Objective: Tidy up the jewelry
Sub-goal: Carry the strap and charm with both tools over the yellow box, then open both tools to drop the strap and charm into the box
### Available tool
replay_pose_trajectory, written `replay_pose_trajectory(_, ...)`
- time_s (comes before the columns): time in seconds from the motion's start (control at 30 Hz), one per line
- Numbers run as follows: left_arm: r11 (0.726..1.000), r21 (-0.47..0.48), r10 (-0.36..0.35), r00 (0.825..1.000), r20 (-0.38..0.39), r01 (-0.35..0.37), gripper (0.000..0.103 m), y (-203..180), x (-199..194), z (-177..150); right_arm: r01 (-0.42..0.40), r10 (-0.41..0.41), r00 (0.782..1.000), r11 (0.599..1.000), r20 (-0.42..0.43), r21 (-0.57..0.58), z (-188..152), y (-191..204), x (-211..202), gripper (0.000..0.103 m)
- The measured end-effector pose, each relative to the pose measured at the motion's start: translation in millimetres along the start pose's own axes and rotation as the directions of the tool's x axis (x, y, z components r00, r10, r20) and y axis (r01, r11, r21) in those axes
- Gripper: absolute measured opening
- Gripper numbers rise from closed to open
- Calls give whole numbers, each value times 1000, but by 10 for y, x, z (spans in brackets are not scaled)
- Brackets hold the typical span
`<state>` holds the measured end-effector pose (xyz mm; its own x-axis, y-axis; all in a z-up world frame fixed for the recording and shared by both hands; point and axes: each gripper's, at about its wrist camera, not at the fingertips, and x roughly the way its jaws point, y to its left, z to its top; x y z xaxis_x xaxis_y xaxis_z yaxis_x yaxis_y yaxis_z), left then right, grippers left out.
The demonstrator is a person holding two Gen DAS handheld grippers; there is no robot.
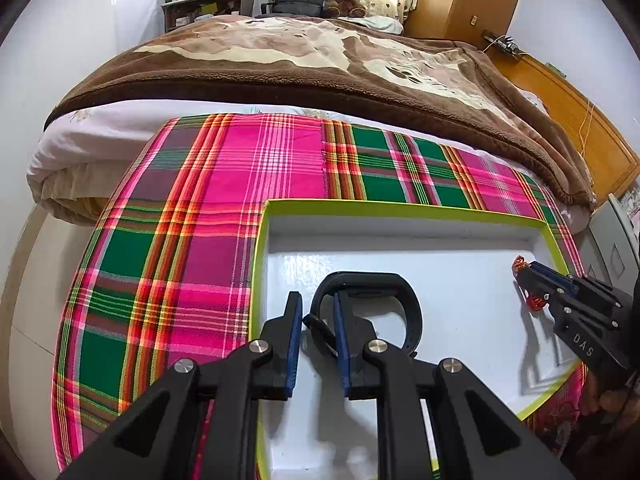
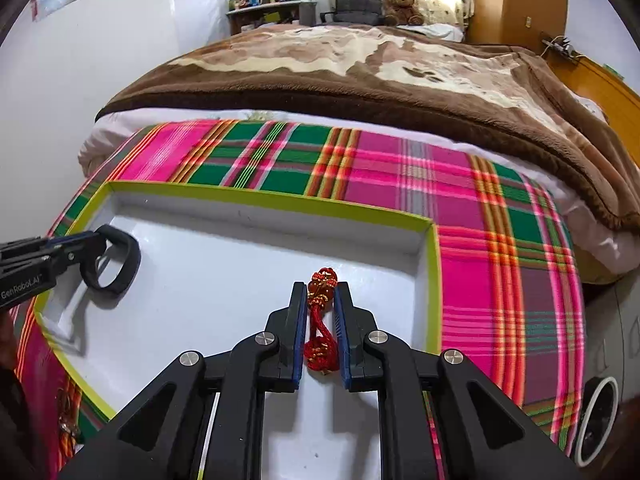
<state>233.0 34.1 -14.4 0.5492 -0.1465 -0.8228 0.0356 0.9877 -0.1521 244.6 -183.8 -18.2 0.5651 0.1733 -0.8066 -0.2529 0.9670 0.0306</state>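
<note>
A white shallow box with a lime-green rim (image 1: 400, 206) (image 2: 260, 196) lies on a pink and green plaid cloth. My left gripper (image 1: 318, 300) is open over the box's left part; a black wristband (image 1: 404, 300) loops around its right finger, and also shows in the right wrist view (image 2: 128, 256). My right gripper (image 2: 322, 292) is shut on a red braided bracelet with an amber charm (image 2: 320, 320) above the box's right part. It appears in the left wrist view (image 1: 528, 280) with the bracelet (image 1: 534, 302).
The plaid cloth (image 1: 180, 240) covers the foot of a bed with a brown blanket (image 1: 280, 60). A teddy bear (image 1: 344, 0), a chair and a cluttered shelf stand at the far end. A wooden cabinet (image 1: 580, 120) runs along the right.
</note>
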Motion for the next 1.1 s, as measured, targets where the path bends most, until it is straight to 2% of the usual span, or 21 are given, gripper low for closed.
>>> replay_pose_trajectory(0.23, 1000, 6, 7, 1000, -7, -7, 17, -9, 9, 1, 3, -3, 1000, 1000, -9, -8, -6, 21, 16, 14)
replay_pose_trajectory(0.43, 1000, -4, 1, 1000, -3, -1, 26, 8, -16, 20, 3, -3, 1000, 1000, -7, 2, 9, 16, 13, 20)
replay_pose_trajectory(0.57, 1000, 1, -10, 1000, 5, 10, 35, -21, -80, -3, -13, 13, 1000, 1000, 17, 12, -2, 12, -73, 38)
replay_pose_trajectory(0.7, 1000, -1, -9, 1000, 25, 9, 45, -44, -207, -53, -18, 17, 999, 1000, 44, 25, -32, 13, -208, 38)
replay_pose_trajectory(0.93, 999, -19, -36, 995, 93, 38, 47, -2, -584, -229, -54, 48, 994, 996, 99, 66, -147, -14, -568, 38)
replay_pose_trajectory(1.1, 996, -62, -59, 993, 101, 66, 49, 69, -754, -427, -62, 52, 989, 996, 138, 68, -349, -24, -865, 38)
